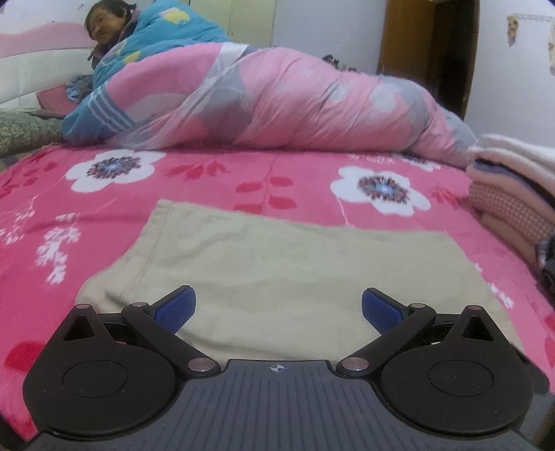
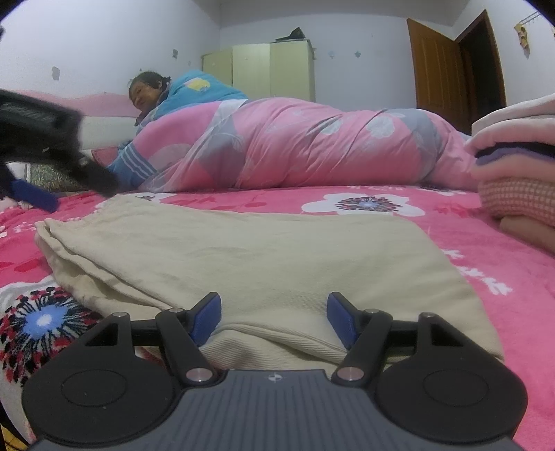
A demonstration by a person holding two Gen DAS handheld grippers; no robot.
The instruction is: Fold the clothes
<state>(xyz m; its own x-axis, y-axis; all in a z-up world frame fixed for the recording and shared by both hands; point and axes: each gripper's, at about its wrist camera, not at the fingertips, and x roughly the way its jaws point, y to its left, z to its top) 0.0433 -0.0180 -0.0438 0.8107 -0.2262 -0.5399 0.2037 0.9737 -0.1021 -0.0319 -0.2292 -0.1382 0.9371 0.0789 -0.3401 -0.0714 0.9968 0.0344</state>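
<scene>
A beige folded garment [image 1: 284, 263] lies flat on the pink flowered bedspread [image 1: 208, 180]. In the left wrist view my left gripper [image 1: 278, 308] hovers over the garment's near edge, open, blue pads wide apart with only cloth below them. In the right wrist view the same beige garment [image 2: 263, 256] spreads out ahead, layered at its left side. My right gripper [image 2: 274, 317] is open just above the garment's near edge, nothing pinched. The left gripper [image 2: 41, 152] shows blurred at the far left of the right wrist view, beyond the garment's left end.
A person [image 1: 104, 26] lies at the back of the bed under a pink and blue quilt [image 1: 295, 104]. A stack of folded clothes [image 1: 513, 194] sits at the right edge of the bed. A brown door [image 2: 440, 66] and a pale wardrobe [image 2: 270, 71] stand behind.
</scene>
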